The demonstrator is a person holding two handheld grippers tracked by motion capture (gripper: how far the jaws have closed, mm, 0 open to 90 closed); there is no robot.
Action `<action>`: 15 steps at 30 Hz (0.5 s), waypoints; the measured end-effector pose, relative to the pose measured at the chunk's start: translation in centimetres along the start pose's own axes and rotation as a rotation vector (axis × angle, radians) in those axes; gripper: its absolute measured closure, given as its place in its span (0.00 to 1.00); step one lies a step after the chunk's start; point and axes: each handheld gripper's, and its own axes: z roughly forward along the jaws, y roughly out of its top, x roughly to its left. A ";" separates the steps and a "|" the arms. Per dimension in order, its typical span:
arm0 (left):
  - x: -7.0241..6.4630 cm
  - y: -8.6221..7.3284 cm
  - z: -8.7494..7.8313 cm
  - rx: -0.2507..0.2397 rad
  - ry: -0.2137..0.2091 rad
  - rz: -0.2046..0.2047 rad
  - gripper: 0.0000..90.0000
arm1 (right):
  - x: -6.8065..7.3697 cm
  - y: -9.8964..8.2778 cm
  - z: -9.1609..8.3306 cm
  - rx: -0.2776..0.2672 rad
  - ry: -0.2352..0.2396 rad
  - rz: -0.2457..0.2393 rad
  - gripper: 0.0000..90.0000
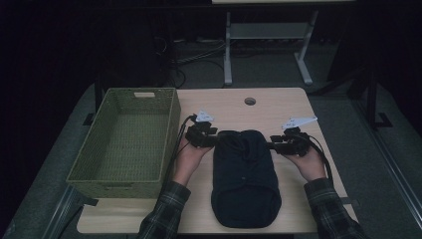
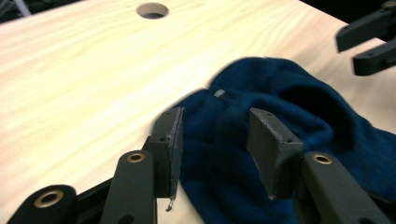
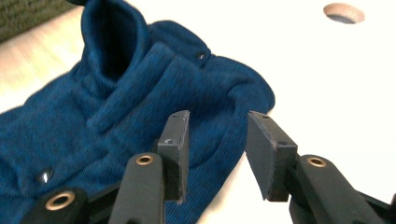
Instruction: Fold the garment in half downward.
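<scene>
Table [image 1: 278, 107]: light wood, with a round cable hole [image 1: 250, 101] near the far edge. All listed items are borne on it.

Basket [image 1: 171, 134]: green woven, rectangular, set along the table's left side. Nothing is seen inside it. If it is meant as the destination, which is only a judgement, that step is not yet done.

Garment [image 1: 244, 172]: dark blue knitted piece with small metal snaps [image 3: 201, 56], laid flat at the table's middle, between the two grippers and just beside the basket. Its far end is rumpled and partly raised, as seen in both gripper views; the near end is rounded and lies smooth. No finished fold is seen; folding or lifting is judged to be at its start.

Left gripper [image 2: 212, 140]: held at the garment's far left corner. Jaws are spread, with blue cloth lying between them but not pinched.

Right gripper [image 3: 217, 142]: held at the far right corner. Jaws are likewise spread, set across the garment's edge, nothing clamped.

Remaining, as judged: both corners to be clamped, the cloth to be lifted or folded.
</scene>
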 end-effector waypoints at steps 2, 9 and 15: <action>0.4 0.3 0.4 0.009 0.010 -0.004 0.61 | -0.4 0.3 0.2 0.010 0.004 0.010 0.65; 1.8 1.0 2.5 0.034 0.029 -0.031 0.61 | -1.6 1.9 0.8 -0.002 -0.001 0.017 0.65; 2.4 0.6 4.2 0.086 0.029 -0.035 0.61 | -2.5 3.2 1.8 -0.012 0.013 0.037 0.64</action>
